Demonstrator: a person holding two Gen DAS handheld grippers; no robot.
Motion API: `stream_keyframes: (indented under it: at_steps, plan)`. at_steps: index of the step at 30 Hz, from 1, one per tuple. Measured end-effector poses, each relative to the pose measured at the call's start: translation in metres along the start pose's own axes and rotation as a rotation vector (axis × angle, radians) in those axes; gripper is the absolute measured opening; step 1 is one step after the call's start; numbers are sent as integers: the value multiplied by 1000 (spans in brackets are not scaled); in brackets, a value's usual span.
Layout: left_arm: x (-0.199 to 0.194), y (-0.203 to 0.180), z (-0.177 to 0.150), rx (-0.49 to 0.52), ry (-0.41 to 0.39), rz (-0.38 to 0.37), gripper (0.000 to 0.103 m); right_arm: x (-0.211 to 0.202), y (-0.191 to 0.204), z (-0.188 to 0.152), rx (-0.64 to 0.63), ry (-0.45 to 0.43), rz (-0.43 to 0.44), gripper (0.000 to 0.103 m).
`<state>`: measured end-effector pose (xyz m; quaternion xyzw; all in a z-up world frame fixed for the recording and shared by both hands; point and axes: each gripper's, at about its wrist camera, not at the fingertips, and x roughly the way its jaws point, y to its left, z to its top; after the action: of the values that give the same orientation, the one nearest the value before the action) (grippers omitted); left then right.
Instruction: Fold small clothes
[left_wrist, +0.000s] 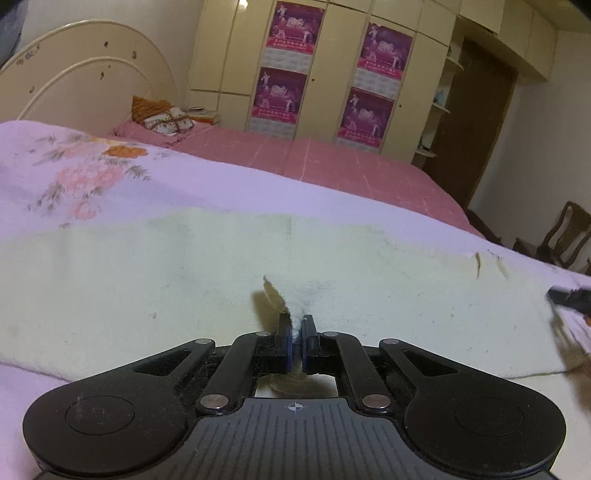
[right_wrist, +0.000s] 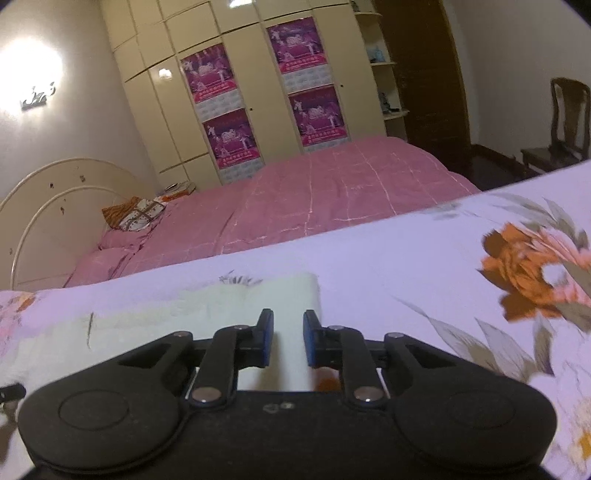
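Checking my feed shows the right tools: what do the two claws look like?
Both alike: left claw and right claw have matte black bodies, blue pads, silver pivot pins and round side discs. The left has a ribbed grey plate with a crosshair mark.

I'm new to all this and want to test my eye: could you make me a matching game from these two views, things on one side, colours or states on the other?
Things:
1. left gripper
2. right gripper
3. pale cloth
4. far bedspread

States:
A. pink with a grid of lines
B. jaws apart, nothing pinched
C. cream, spread on the floral sheet
D. pinching a fold of cloth

Pairs: 1-D, 2-B, 3-C, 4-A
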<state>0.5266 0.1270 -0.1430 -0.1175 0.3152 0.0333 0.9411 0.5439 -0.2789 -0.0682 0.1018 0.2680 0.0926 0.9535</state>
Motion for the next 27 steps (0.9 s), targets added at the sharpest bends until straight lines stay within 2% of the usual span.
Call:
stream_keyframes:
  at_steps: [2,3,6,7,8,9,10,11,14,17,18,19,21,23,25,27]
  plan:
    - [-1,2,1,-5,3,2,4,18,1,-2,-41,69,-56,2]
    - [-1,2,0,0,6,3,4,22,0,-4,-59,66,-65,1]
    - [-1,1,-3,13,15,7,4,21,4,4,-68,73,-78,0]
    - [-2,-1,-2,18,11,16,6,18,7,6,-68,53,-70,4]
    - [-3,-5,-2,35,5,38,15,14,9,5,-66,31,-63,10]
    - [-5,-10,-3,62,-4,59,33,12,10,4,-61,26,-56,12]
    - [-7,-15,-5,83,-5,73,42,13,11,1,-61,47,-63,15]
    - [-6,-19,-7,106,9,81,48,14,12,-3,-64,72,-78,14]
    - [-10,-26,-6,128,17,106,48,-10,17,-15,-49,42,-70,15]
    - [-11,-29,-6,134,24,119,48,-39,22,-27,-49,-37,-67,19]
    - [-13,-31,-6,135,25,124,48,-37,25,-35,-71,-4,-69,20]
    - [-18,-30,-4,120,28,134,48,-27,26,-40,-90,73,-82,19]
    - [-37,-22,-3,67,-20,127,48,-31,31,-39,-128,69,-99,19]
    - [-59,-1,-6,6,-74,131,48,-46,33,-32,-96,37,-68,22]
    - [-81,34,-13,-79,-117,159,48,-61,37,-29,-97,2,-50,26]
    - [-104,83,-23,-210,-164,189,47,-70,37,-30,-99,4,-41,28]
